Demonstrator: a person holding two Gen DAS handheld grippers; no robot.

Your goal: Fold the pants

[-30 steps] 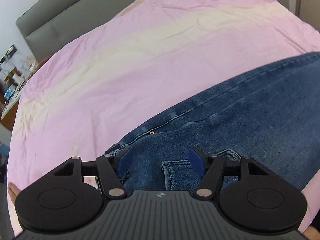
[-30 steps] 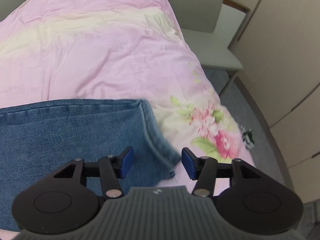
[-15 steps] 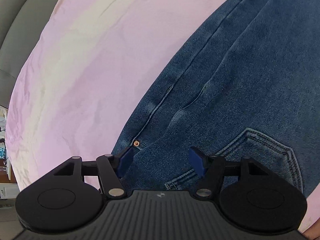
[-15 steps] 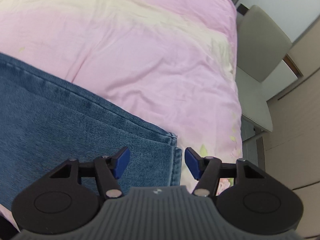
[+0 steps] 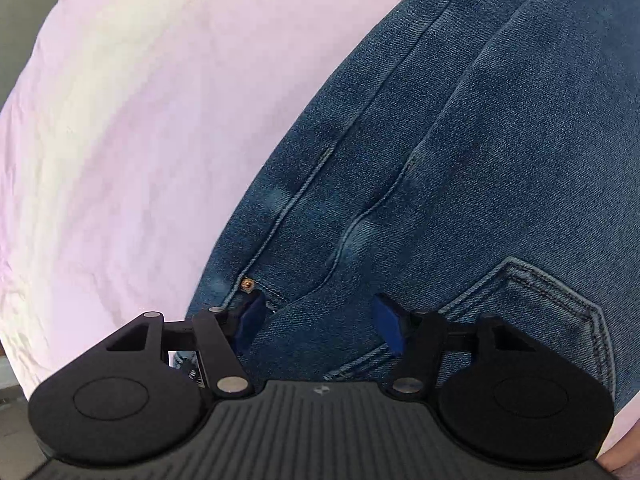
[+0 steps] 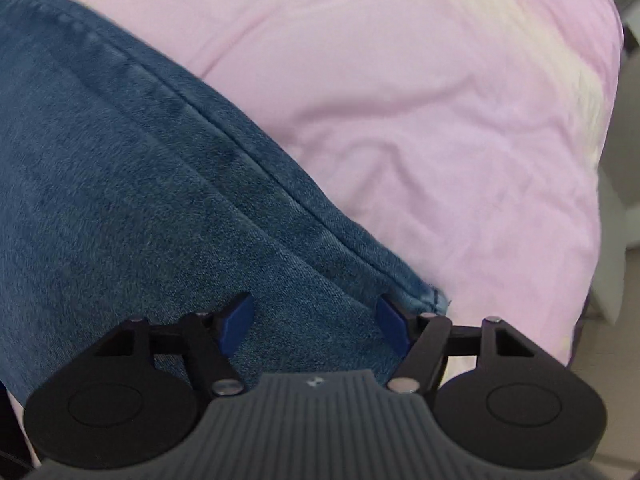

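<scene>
Blue denim pants (image 5: 460, 160) lie flat on a pink bedspread (image 5: 140, 120). In the left wrist view the waist end shows, with a copper rivet (image 5: 248, 282) and a back pocket (image 5: 560, 312). My left gripper (image 5: 320, 324) is open, low over the waist, its jaws astride the denim. In the right wrist view the pant leg (image 6: 140, 200) runs to its hem corner (image 6: 434, 296). My right gripper (image 6: 316, 326) is open, low over the hem end, its jaws astride the fabric.
The pink bedspread (image 6: 440, 100) spreads beyond the pants on both sides. Its right edge drops off by a pale chair (image 6: 624, 184). A grey headboard (image 5: 12, 20) shows at the far left.
Both grippers have dropped closer to the pants and tilted down. The left now sits over the waist by the rivet, the right over the leg's hem end. Both stay open.
</scene>
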